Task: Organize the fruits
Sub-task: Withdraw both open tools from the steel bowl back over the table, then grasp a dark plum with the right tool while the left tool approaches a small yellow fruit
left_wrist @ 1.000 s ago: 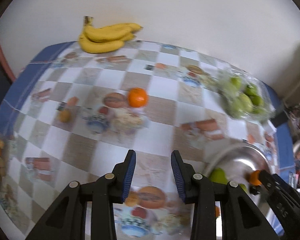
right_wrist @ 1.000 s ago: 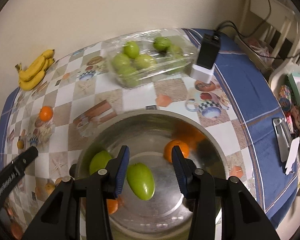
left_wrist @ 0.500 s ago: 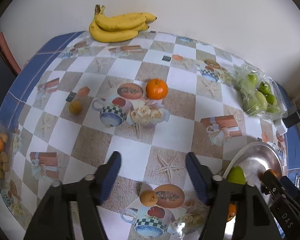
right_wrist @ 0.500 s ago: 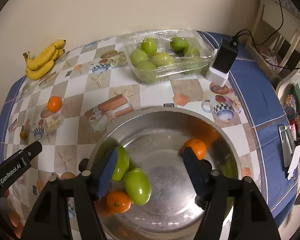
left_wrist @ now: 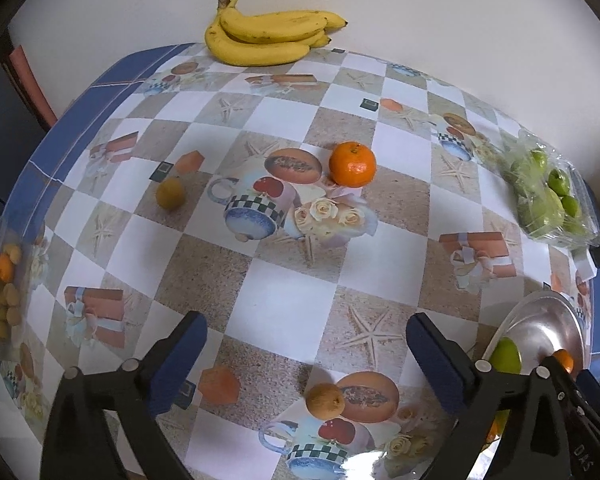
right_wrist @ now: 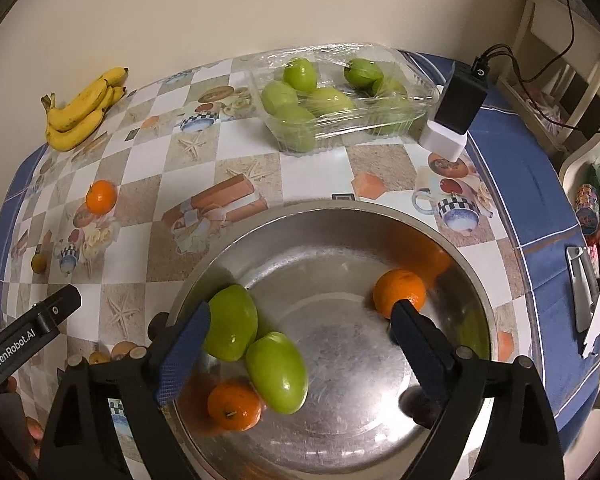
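Both grippers' jaws wide apart, empty

I count one round steel bowl (right_wrist: 380, 216) holding two smooth green fruits (right_wrist: 276, 376) and two orange tangerines (right_wrist: 398, 292); one yellow banana bunch (left_wrist: 268, 36), one loose tangerine on the tablecloth (left_wrist: 352, 164), two small brownish-yellow fruits (left_wrist: 170, 199).

Fruits (right_wrist: 275, 371) in bowl (right_wrist: 476, 280) (bananas (right_wrist: 80, 110) behind)

Bowl (left_wrist: 540, 320) half behind right tongs (left_wrist: 572, 412)
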Demonstrator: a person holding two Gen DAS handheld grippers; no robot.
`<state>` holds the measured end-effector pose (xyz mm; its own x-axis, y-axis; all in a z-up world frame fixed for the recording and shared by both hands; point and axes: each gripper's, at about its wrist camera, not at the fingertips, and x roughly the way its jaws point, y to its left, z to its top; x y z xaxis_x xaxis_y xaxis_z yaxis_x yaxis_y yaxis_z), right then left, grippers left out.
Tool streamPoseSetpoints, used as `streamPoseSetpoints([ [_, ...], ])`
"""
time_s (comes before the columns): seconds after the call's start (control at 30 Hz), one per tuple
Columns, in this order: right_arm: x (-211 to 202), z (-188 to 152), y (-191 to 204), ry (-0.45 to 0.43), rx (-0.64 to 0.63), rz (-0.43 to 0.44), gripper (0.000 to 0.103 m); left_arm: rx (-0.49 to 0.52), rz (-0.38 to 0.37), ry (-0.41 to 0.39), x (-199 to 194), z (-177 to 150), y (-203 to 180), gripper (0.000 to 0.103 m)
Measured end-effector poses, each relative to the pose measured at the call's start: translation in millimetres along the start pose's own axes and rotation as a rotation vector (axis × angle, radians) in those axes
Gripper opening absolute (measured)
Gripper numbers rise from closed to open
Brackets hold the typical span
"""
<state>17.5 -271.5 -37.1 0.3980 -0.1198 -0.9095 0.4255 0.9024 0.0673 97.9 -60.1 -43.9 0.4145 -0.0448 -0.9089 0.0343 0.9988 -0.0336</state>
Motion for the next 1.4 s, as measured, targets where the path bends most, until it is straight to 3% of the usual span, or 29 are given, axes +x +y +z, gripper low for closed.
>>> streamPoseSetpoints([
  [0.07, -0.8, 0.2, -0.6, -0.008, 0.011, 0.018, 0.103, -0.007, -0.001, -0.002, -0.2, 0.9, 2.9, 0.103],
  [0.63, 3.2, -2.3, 14.7, -0.009, -0.029, 0.031, 0.103, -0.019, -0.055, 0.014, 4.0, 2.6, 9.1, 0.103],
  [0.97, 7.4, -7.9, 35.8, 0.01, -0.112, 0.004, 0.103, -0.022, -0.033, 0.027, 10.7, 3.0, 12.7, 0.103],
  [1.4, 8.6, -7.3, 52.3, -0.004, -0.143, 0.084, 0.103, -0.043, -0.033, 0.018, 9.0, 5.5, 25.2, 0.103],
])
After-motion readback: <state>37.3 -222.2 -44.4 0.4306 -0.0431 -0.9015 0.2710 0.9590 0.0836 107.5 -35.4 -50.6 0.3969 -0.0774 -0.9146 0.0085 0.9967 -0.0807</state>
